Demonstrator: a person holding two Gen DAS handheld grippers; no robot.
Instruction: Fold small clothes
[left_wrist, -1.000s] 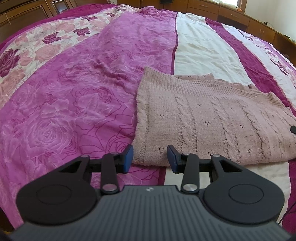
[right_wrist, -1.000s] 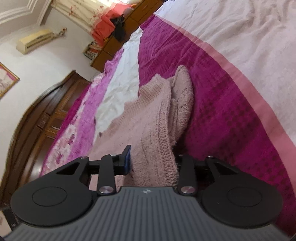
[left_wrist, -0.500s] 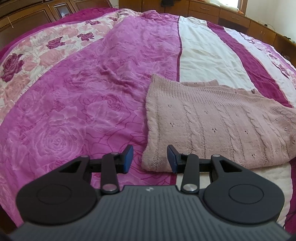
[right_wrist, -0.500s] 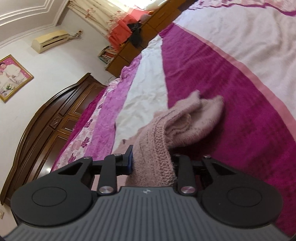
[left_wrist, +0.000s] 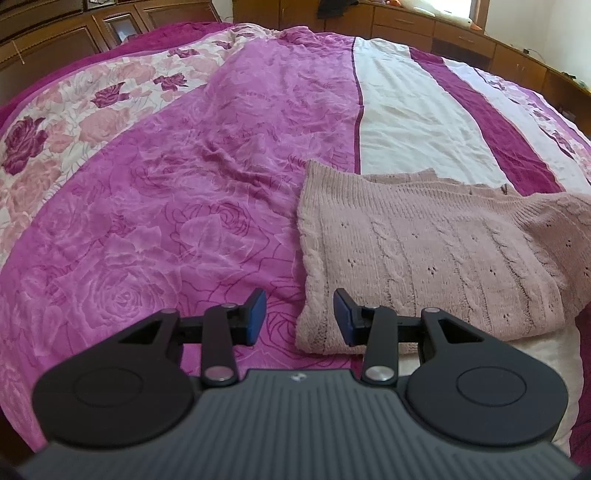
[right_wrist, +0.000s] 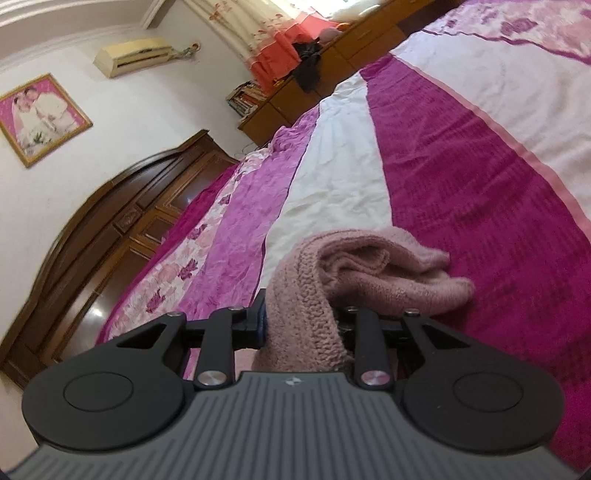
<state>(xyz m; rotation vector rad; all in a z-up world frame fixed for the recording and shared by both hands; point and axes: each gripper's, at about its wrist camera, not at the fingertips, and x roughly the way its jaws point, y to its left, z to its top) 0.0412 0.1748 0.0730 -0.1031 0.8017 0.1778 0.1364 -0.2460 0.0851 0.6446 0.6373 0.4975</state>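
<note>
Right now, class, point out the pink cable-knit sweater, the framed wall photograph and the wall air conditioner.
Pink cable-knit sweater (left_wrist: 424, 258): left wrist view, middle of folded body.
Framed wall photograph (right_wrist: 40, 116): right wrist view, picture centre.
Wall air conditioner (right_wrist: 135, 55): right wrist view, front casing.

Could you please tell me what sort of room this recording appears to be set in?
Most likely a home bedroom: a large bed under a magenta-and-white floral bedspread, a dark carved wooden wardrobe, and a wall-mounted cream air conditioner beside a gold-framed portrait photo.

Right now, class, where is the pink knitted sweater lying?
In the left wrist view the pink knitted sweater lies folded on the bedspread, right of centre, ahead of the open left gripper. One edge is clamped in the right gripper.
</note>
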